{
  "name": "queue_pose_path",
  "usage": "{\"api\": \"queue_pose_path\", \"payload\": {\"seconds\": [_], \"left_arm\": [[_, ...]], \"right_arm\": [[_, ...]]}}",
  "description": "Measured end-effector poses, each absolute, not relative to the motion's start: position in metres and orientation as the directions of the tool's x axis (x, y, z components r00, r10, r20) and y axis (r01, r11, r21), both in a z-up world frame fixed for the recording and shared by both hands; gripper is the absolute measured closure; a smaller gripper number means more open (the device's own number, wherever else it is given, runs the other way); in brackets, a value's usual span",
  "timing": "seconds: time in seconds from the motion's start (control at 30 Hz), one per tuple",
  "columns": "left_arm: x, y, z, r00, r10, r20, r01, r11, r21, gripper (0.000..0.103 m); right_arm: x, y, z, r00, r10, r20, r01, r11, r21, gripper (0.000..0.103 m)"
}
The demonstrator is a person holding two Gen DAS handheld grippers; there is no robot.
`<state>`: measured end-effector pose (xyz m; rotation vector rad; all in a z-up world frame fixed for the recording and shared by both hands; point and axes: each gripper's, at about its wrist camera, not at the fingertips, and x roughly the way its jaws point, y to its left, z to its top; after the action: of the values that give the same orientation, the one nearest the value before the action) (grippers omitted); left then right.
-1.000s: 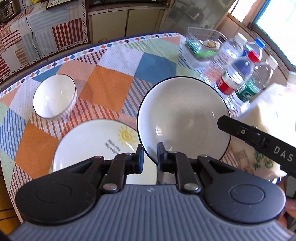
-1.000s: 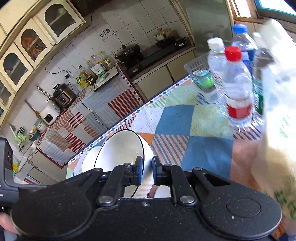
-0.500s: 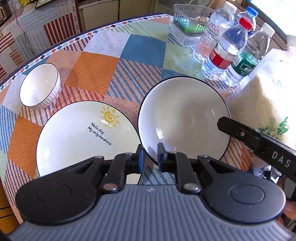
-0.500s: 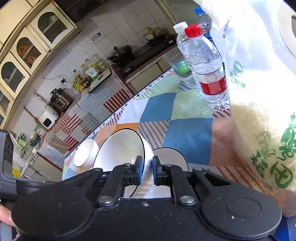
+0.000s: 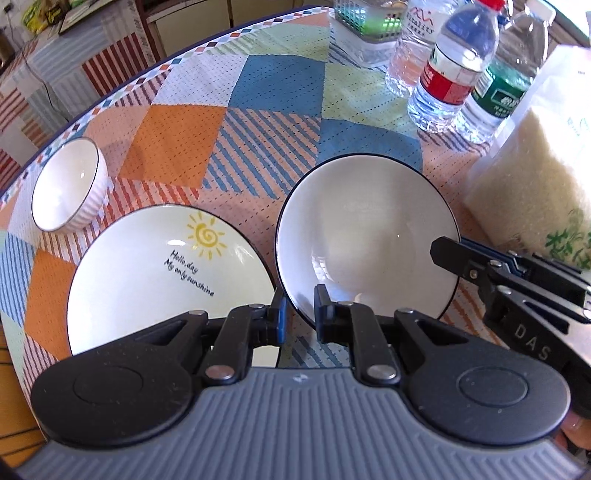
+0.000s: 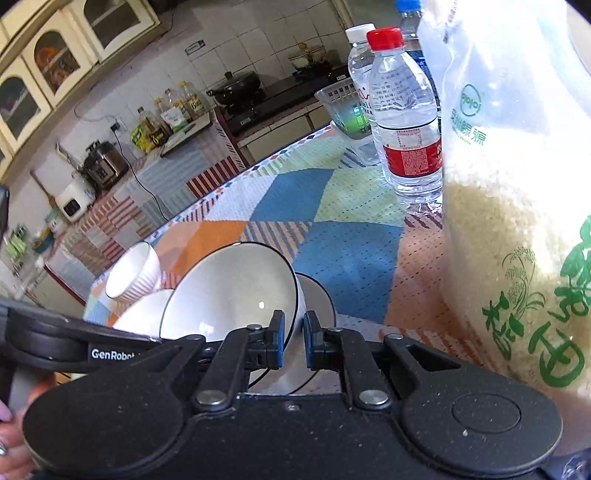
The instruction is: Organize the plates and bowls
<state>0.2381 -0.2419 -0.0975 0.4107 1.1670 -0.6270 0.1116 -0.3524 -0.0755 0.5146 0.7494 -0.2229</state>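
Both grippers hold one white bowl with a black rim (image 5: 365, 236). My left gripper (image 5: 298, 314) is shut on its near rim. My right gripper (image 6: 293, 343) is shut on its right rim and shows in the left wrist view (image 5: 448, 251). The bowl (image 6: 229, 291) is tilted, held just above the tablecloth. A white sun-print plate (image 5: 162, 280) lies to its left. A small ribbed white bowl (image 5: 68, 184) stands further left near the table edge. In the right wrist view another black-rimmed dish (image 6: 317, 302) shows behind the held bowl.
A bag of rice (image 5: 535, 177) stands close on the right, also large in the right wrist view (image 6: 517, 221). Water bottles (image 5: 454, 70) and a clear plastic basket (image 5: 365, 29) stand at the back right. The table edge (image 5: 110, 99) curves along the left.
The held bowl has come down and toward the near right of the table, beside the rice bag. The sun-print plate is now fully in view to its left. Both grips are unchanged.
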Motion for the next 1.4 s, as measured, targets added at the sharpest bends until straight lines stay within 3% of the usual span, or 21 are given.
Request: {"api": "queue_pose_path", "payload": {"seconds": [0.6, 0.8, 0.87, 1.0, 1.07, 1.23, 1.4], "left_arm": [[0.248, -0.255, -0.116, 0.187, -0.2, -0.962, 0.625, 0.78, -0.041, 0.089], [0.249, -0.256, -0.116, 0.161, -0.214, -0.963, 0.629, 0.774, -0.067, 0.084], [0.25, -0.253, -0.114, 0.15, -0.236, -0.96, 0.626, 0.774, -0.093, 0.077], [0.25, -0.243, -0.104, 0.14, -0.305, -0.942, 0.612, 0.774, -0.16, 0.066], [0.248, -0.238, -0.098, 0.145, -0.331, -0.933, 0.618, 0.766, -0.176, 0.062], [0.242, -0.22, -0.081, 0.156, -0.37, -0.916, 0.628, 0.753, -0.197, 0.062], [0.242, -0.186, -0.062, 0.198, -0.396, -0.896, 0.629, 0.753, -0.194, 0.062]], "right_arm": [[0.123, -0.347, -0.085, 0.657, -0.082, -0.75, 0.35, 0.913, 0.207, 0.089], [0.13, -0.336, -0.083, 0.633, -0.138, -0.762, 0.321, 0.942, 0.096, 0.09], [0.133, -0.329, -0.082, 0.621, -0.168, -0.765, 0.307, 0.951, 0.04, 0.089], [0.133, -0.326, -0.083, 0.626, -0.169, -0.762, 0.317, 0.947, 0.05, 0.077], [0.131, -0.328, -0.081, 0.639, -0.163, -0.752, 0.328, 0.942, 0.074, 0.077], [0.121, -0.322, -0.063, 0.671, -0.171, -0.721, 0.33, 0.94, 0.085, 0.074], [0.108, -0.304, -0.034, 0.711, -0.156, -0.686, 0.29, 0.953, 0.084, 0.063]]}}
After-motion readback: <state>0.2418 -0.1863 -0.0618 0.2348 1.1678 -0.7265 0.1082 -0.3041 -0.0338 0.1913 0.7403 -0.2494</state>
